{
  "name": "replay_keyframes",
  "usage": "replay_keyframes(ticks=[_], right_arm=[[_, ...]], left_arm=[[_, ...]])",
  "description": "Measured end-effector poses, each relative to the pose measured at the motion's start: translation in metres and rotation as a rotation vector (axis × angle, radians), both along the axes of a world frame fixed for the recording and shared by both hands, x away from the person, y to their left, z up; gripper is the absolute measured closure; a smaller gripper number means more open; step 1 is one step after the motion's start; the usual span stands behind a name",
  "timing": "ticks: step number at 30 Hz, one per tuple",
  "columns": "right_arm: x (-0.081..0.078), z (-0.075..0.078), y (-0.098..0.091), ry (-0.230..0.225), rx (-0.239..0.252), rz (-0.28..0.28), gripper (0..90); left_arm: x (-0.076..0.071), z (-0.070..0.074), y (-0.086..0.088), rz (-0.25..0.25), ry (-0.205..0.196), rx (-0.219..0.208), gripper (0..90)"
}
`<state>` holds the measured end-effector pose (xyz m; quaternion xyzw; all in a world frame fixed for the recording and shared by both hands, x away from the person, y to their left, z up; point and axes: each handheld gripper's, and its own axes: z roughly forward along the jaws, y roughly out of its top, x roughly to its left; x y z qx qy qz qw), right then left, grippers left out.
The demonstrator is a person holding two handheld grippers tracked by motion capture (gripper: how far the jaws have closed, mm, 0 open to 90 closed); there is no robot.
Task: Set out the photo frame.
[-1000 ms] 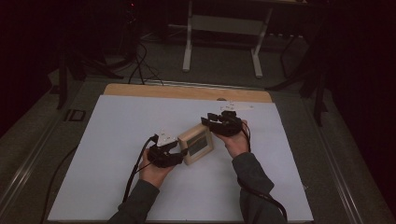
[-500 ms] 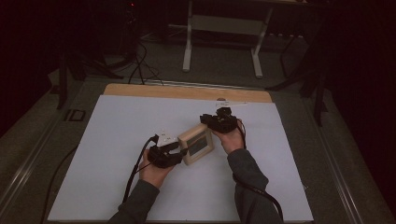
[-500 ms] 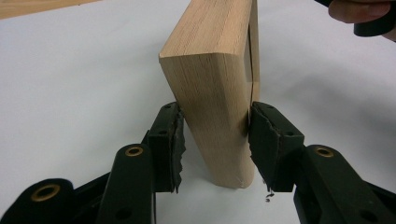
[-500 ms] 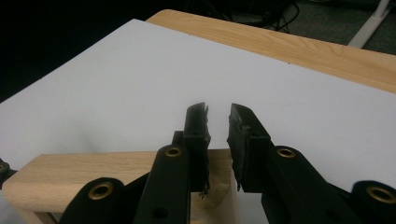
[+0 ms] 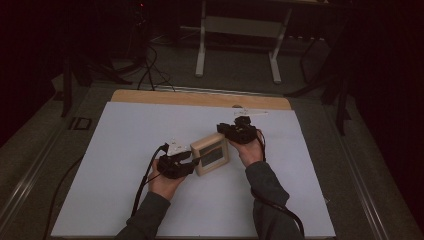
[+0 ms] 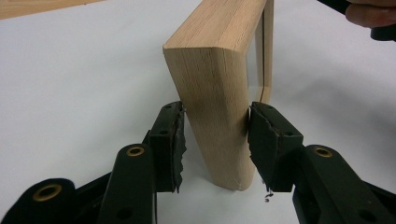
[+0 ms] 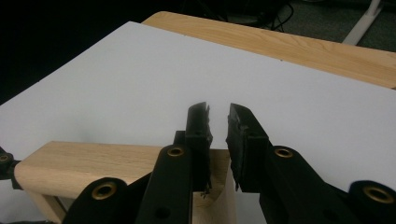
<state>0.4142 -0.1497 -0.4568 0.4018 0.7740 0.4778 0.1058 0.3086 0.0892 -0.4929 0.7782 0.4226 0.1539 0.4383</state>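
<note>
Left gripper (image 6: 215,140) clamps the near corner of an upright wooden frame (image 6: 219,93). Right gripper (image 7: 218,140), its jaws just narrowed with a small gap left, straddles the frame's top corner; contact cannot be told. Beneath lies a white sheet (image 5: 125,135) over a wooden tabletop (image 5: 200,98); beyond, a dim floor with cables (image 5: 150,65) and a white stand (image 5: 240,30).
</note>
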Motion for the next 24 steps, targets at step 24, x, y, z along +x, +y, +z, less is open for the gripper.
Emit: replay_keyframes(ticks=[24], right_arm=[[-0.013,0.001,-0.009,-0.013,0.009,0.010,81.6]], left_arm=[[0.006,0.003,0.003,0.016,0.002,0.015,64.2]])
